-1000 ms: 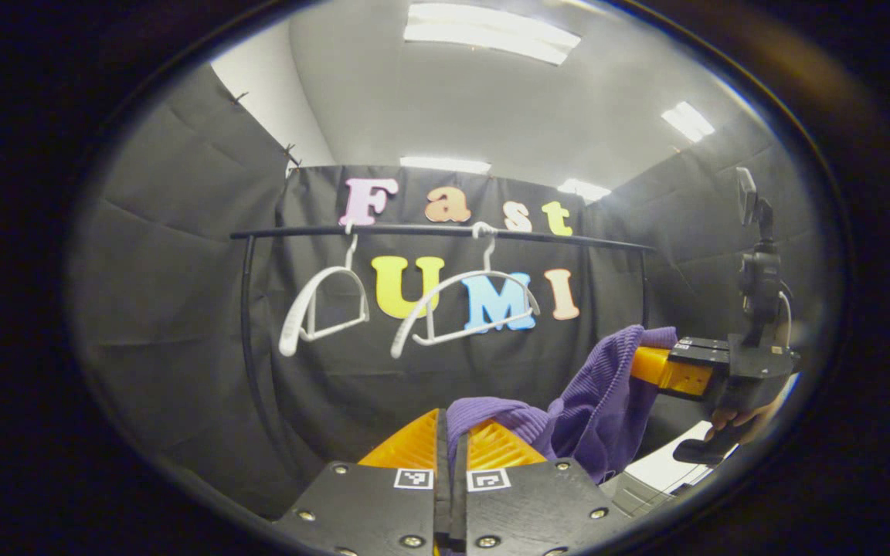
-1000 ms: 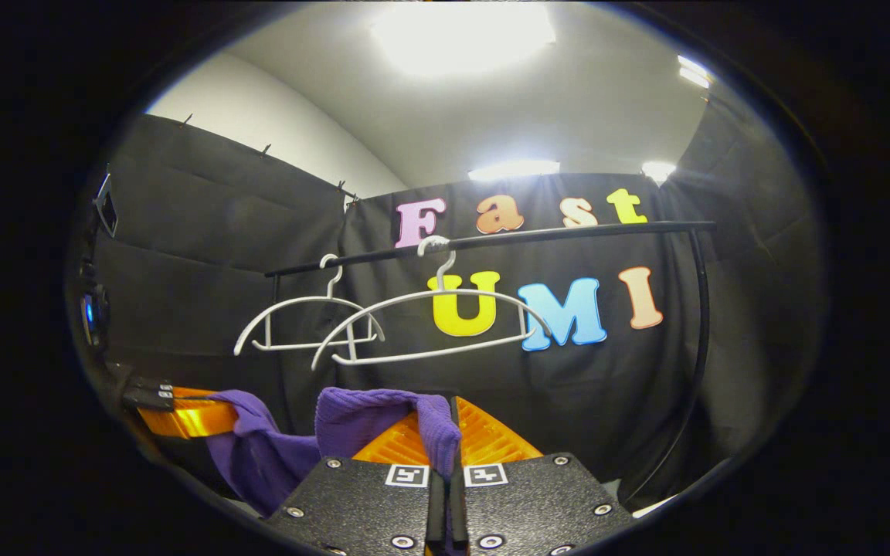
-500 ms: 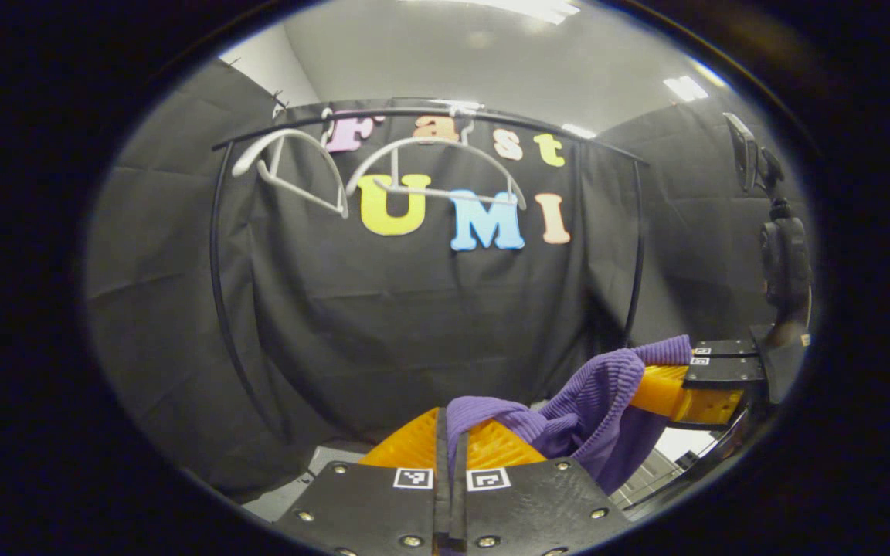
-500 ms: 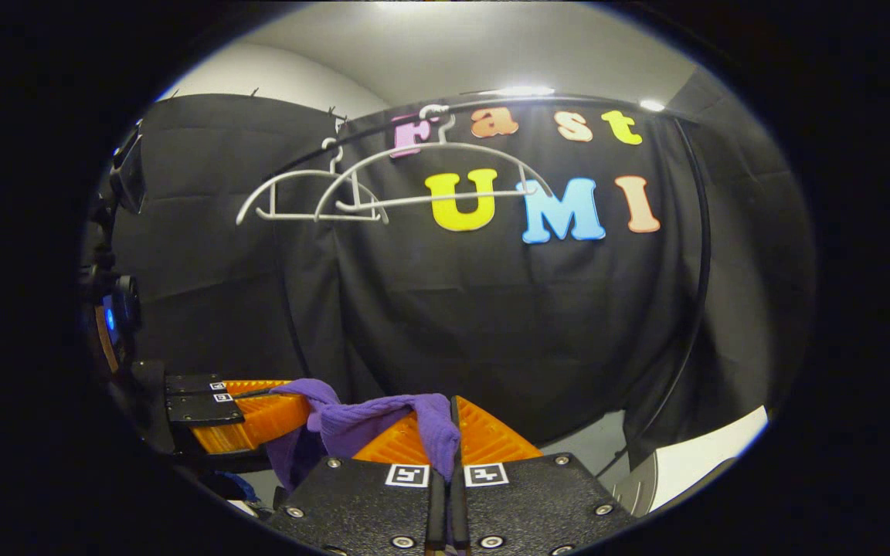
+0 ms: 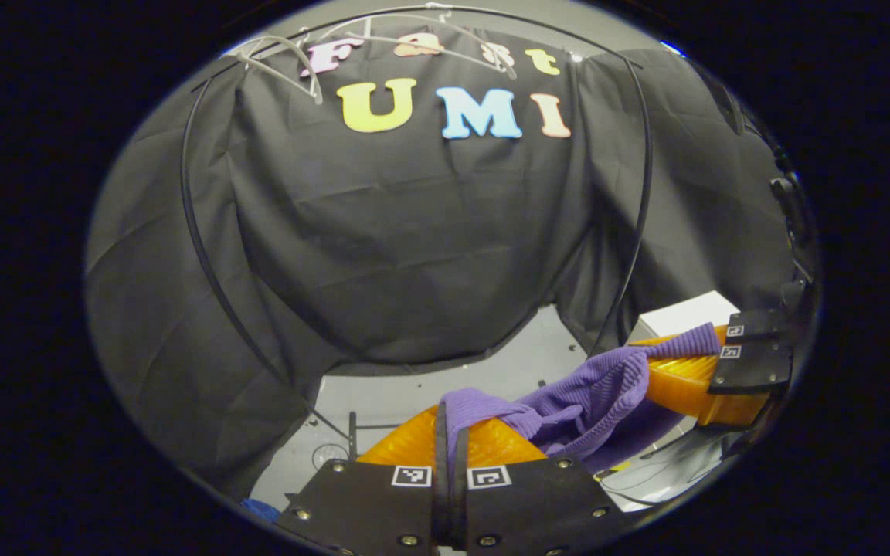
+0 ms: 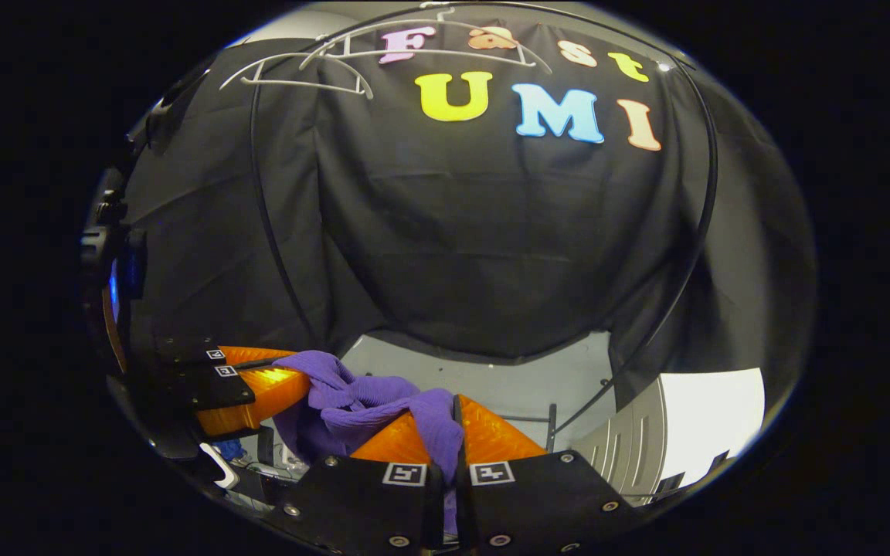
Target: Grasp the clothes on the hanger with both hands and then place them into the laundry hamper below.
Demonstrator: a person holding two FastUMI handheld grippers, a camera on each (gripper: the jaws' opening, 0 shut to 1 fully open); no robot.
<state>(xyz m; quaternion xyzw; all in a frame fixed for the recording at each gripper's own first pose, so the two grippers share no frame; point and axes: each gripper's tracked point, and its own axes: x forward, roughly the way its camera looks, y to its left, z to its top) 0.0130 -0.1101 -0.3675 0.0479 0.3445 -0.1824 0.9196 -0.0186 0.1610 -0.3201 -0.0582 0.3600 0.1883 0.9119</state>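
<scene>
A purple knit garment (image 5: 592, 390) hangs stretched between my two grippers, off the hangers. In the left gripper view, my left gripper (image 5: 446, 413) is shut on one end of the cloth, which folds over its orange fingers. The right gripper (image 5: 673, 374) holds the other end at the far right. In the right gripper view, my right gripper (image 6: 456, 409) is shut on the purple garment (image 6: 364, 394), and the left gripper (image 6: 275, 386) pinches it at the left. A white slatted hamper (image 6: 684, 421) stands low on the right.
Two bare white hangers (image 6: 298, 69) hang on the black rail (image 6: 568, 11) high overhead. The rail's curved black posts (image 5: 202, 255) run down both sides. Grey floor (image 5: 453, 378) lies below the black cloth. A white box (image 5: 681, 315) stands by the right post.
Both grippers have dropped down with the purple garment still stretched between them. The rail and hangers have slid to the top of both views, and the floor and the hamper have come into sight.
</scene>
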